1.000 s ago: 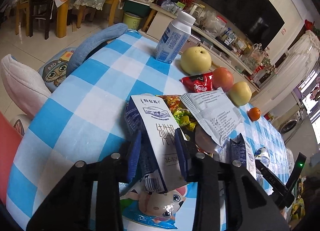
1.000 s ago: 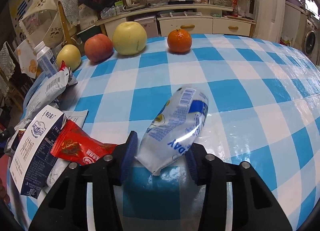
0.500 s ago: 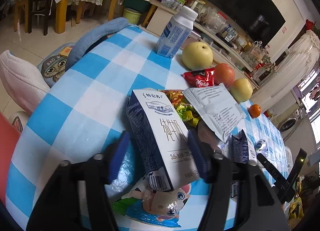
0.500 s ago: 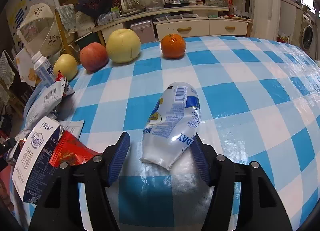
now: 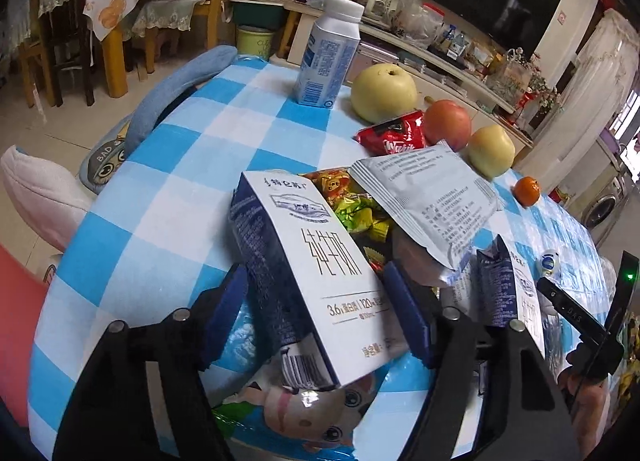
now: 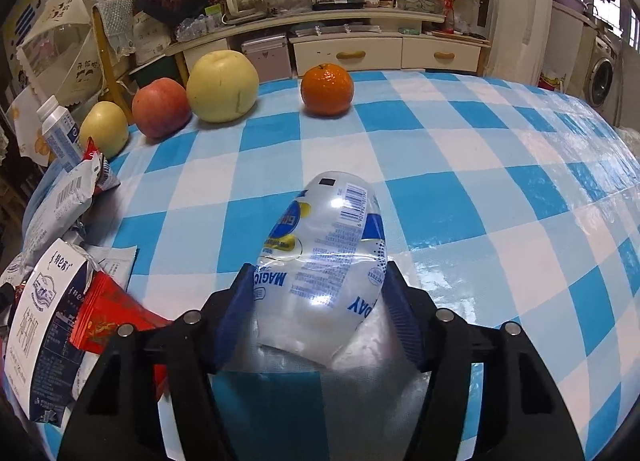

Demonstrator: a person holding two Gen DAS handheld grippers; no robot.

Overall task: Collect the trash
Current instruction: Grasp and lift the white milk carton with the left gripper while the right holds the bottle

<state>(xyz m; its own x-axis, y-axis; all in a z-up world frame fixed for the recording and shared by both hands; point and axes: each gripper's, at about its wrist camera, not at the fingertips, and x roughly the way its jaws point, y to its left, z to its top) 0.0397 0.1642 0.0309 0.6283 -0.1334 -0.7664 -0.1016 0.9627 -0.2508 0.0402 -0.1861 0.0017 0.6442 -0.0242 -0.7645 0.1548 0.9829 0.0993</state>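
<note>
A white and navy milk carton (image 5: 312,281) lies on a pile of trash on the blue checked table (image 5: 168,189). My left gripper (image 5: 316,313) is open with its jaws on either side of the carton, apart from it. A crushed clear plastic bottle (image 6: 324,257) lies on the table. My right gripper (image 6: 320,313) is open, its jaws on both sides of the bottle's lower end. The pile holds a grey foil packet (image 5: 424,201), candy wrappers (image 5: 352,205), a red wrapper (image 5: 396,133) and a second carton (image 5: 504,289).
A white milk bottle (image 5: 328,57) stands at the table's far end. A pear (image 5: 384,93), a red apple (image 5: 446,125), a yellow apple (image 5: 490,149) and an orange (image 6: 327,90) sit in a row. A cartoon bag (image 5: 288,413) lies under the left gripper. Chairs and cabinets stand behind.
My left gripper has opened and let go of the milk carton, which now lies on the pile. My right gripper has opened around the crushed bottle.
</note>
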